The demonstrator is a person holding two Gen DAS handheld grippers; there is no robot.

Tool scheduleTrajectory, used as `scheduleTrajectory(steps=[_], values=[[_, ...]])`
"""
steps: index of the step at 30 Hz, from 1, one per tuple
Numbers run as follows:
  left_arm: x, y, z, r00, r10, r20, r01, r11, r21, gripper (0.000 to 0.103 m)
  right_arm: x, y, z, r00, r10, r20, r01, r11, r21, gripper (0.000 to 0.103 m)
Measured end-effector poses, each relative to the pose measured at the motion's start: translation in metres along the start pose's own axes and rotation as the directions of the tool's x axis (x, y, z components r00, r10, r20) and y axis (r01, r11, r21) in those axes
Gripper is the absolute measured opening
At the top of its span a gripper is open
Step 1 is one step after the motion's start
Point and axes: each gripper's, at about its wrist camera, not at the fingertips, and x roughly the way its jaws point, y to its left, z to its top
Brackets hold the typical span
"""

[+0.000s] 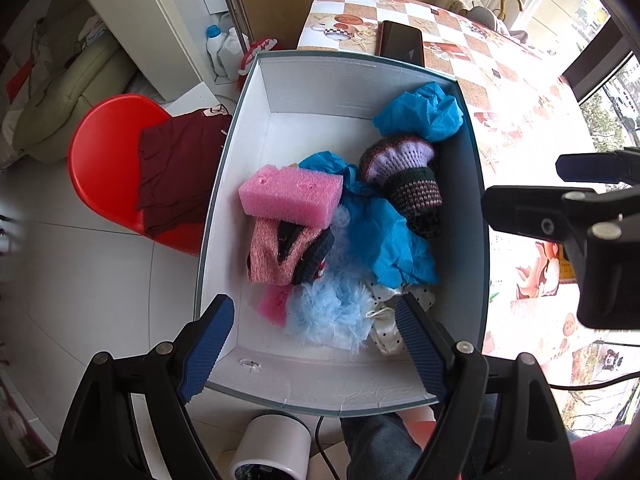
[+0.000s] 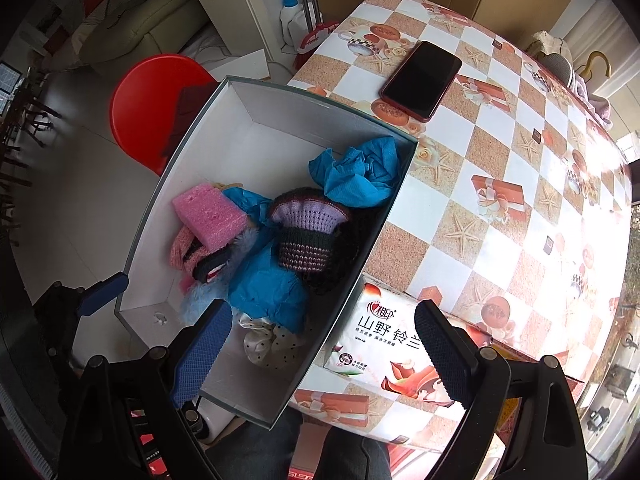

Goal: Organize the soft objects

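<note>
An open white box [image 1: 320, 92] [image 2: 256, 112] stands against the table's left edge and holds soft things: a pink foam block [image 1: 292, 195] [image 2: 209, 210], blue crumpled cloth [image 1: 424, 112] [image 2: 360, 174], a knitted purple-and-dark hat [image 1: 404, 168] [image 2: 306, 236], a pink knit piece [image 1: 276, 256], light blue fluff [image 1: 328, 316] and a white dotted cloth [image 1: 384, 320] [image 2: 268, 342]. My left gripper [image 1: 316, 344] is open and empty above the box's near end. My right gripper [image 2: 324, 356] is open and empty over the box's right wall; it also shows in the left wrist view [image 1: 560, 188].
The table [image 2: 500, 168] has a checkered cover and bears a dark phone [image 2: 422, 80] [image 1: 402, 42] and a tissue pack [image 2: 392, 344] beside the box. A red chair [image 1: 108, 152] [image 2: 152, 100] with a maroon cloth [image 1: 176, 168] stands left of the box. A white cylinder [image 1: 272, 448] sits below.
</note>
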Motion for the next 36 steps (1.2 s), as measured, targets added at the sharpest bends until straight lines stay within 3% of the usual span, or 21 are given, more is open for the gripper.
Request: scheduleTrajectory(steps=[9, 36], values=[[-0.005, 0.003, -0.021, 1.000, -0.001, -0.023, 0.001, 1.000, 0.028, 0.086, 0.004, 0.009, -0.025, 0.999, -0.038, -0.012, 0.038, 0.999, 0.001, 0.094], [-0.009, 0.013, -0.016, 1.000, 0.008, 0.007, -0.008, 0.998, 0.065, 0.086, -0.006, 0.018, -0.025, 0.998, -0.051, 0.022, 0.050, 0.997, 0.056, 0.094]])
